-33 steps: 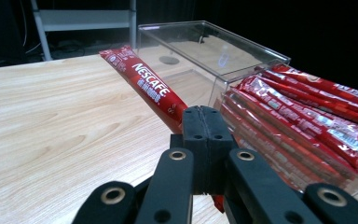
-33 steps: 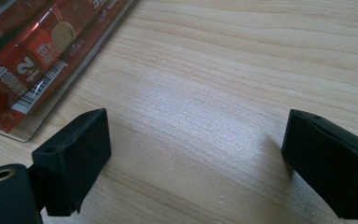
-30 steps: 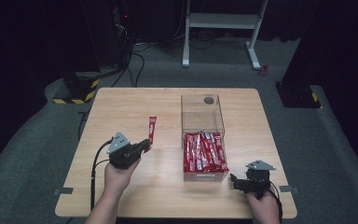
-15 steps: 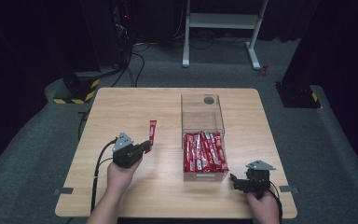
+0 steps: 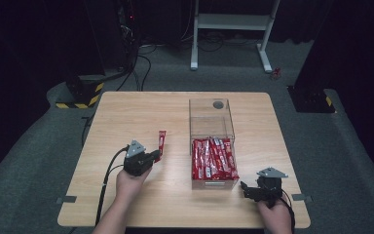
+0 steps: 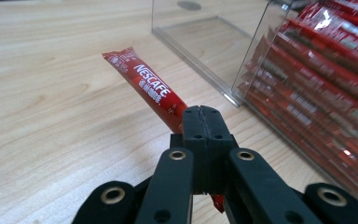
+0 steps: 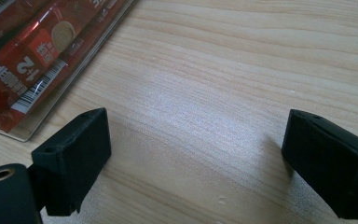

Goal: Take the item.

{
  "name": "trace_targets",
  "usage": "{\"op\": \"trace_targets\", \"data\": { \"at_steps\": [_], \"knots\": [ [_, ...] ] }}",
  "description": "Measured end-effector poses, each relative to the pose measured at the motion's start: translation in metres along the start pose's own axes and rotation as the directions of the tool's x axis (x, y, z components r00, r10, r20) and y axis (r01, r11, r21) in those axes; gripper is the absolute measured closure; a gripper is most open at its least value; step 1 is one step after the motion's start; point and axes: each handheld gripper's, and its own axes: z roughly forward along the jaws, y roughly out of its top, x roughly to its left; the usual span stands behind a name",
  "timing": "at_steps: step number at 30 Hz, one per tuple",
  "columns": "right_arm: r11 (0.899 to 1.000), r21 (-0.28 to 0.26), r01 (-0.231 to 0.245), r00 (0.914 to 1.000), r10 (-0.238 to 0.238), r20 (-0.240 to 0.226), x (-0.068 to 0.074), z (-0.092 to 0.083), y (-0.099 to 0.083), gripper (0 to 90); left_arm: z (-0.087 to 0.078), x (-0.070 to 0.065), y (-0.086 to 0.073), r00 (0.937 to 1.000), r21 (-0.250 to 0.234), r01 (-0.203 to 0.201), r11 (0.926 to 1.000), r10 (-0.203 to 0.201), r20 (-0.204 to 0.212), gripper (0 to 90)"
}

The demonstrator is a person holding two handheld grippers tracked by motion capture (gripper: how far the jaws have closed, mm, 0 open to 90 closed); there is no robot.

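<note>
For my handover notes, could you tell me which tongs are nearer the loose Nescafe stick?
Left: the left tongs grip the Nescafe stick; the right tongs rest beyond the clear box.

Tabletop [image 5: 126, 117]: matt light wood grain. Box [image 5: 212, 117]: clear glossy plastic. Sachet [image 6: 147, 88]: glossy red foil. Hand-held gripper [image 6: 203, 123] jaws: matt blk plastic.
</note>
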Motion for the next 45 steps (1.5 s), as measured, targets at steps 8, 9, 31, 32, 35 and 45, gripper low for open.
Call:
{"op": "trace_targets", "data": {
  "at_steps": [8, 9, 31, 32, 35, 45],
  "knots": [
    [1.000, 0.000, 0.002, 1.0000, -0.002, 0.000, 0.000, 0.000, 0.000, 7.9, 0.015, 0.001, -0.008, 0.9999, 0.047, 0.002, 0.9989, -0.002, -0.011, 90.0],
    [1.000, 0.000, 0.002, 1.0000, -0.002, 0.000, 0.000, 0.000, 0.000, 7.9, 0.016, 0.001, -0.009, 0.9999, 0.052, 0.002, 0.9987, -0.001, -0.013, 90.0],
    [1.000, 0.000, 0.007, 1.0000, -0.007, -0.002, 0.001, 0.000, 0.000, 7.9, 0.028, 0.002, -0.017, 0.9993, 0.125, -0.003, 0.9921, 0.008, -0.038, 79.4],
    [1.000, 0.000, 0.007, 1.0000, -0.007, -0.002, 0.000, 0.000, 0.000, 7.9, 0.027, 0.002, -0.017, 0.9991, 0.121, -0.009, 0.9926, 0.013, -0.040, 78.2],
    [1.000, 0.000, 0.007, 1.0000, -0.007, -0.002, 0.001, 0.000, 0.000, 7.9, 0.023, 0.001, -0.014, 0.9994, 0.098, -0.004, 0.9952, 0.008, -0.034, 72.7],
    [1.000, 0.000, 0.007, 1.0000, -0.007, -0.002, 0.001, 0.000, 0.000, 7.9, 0.007, 0.000, -0.008, 0.9997, 0.051, -0.018, 0.9985, 0.019, -0.012, 59.6]
  ]
}}
